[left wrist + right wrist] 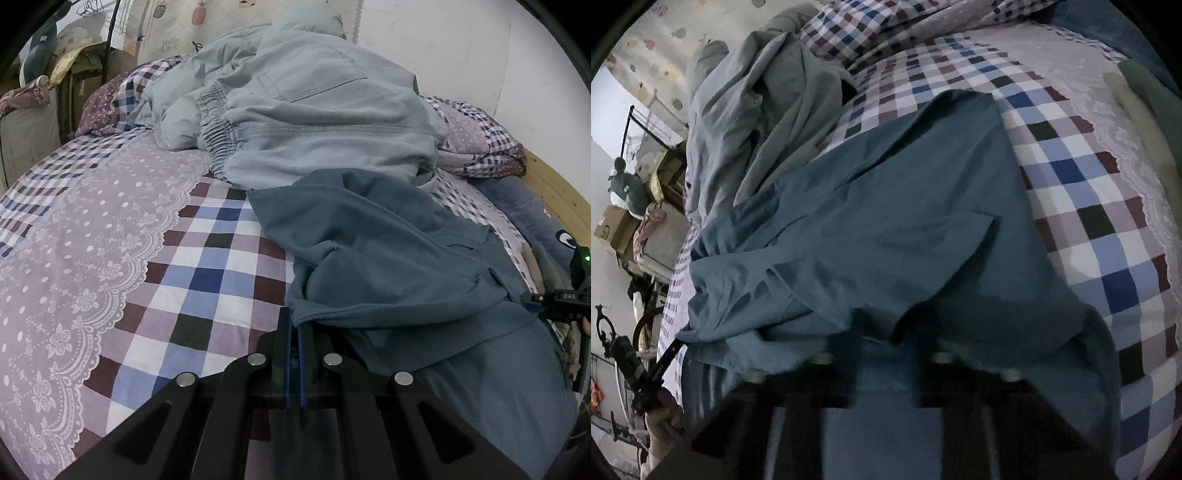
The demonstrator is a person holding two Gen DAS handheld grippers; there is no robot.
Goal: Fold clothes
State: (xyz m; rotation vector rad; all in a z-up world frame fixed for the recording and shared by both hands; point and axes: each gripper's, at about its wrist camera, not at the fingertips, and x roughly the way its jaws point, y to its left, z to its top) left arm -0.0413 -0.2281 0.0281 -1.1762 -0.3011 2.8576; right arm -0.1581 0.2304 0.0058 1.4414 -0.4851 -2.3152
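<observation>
Dark blue garment draped over right hand-held gripper; checked bedsheet beneath.

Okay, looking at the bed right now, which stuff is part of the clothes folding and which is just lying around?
Part of the job:
- dark blue garment, held at its edge
- light blue trousers, in a heap behind it
- left hand-held gripper, shut on the dark garment's hem
- right hand-held gripper, fingers under the cloth

Just lying about:
- checked bedsheet
- cardboard boxes
- pineapple-print curtain
</observation>
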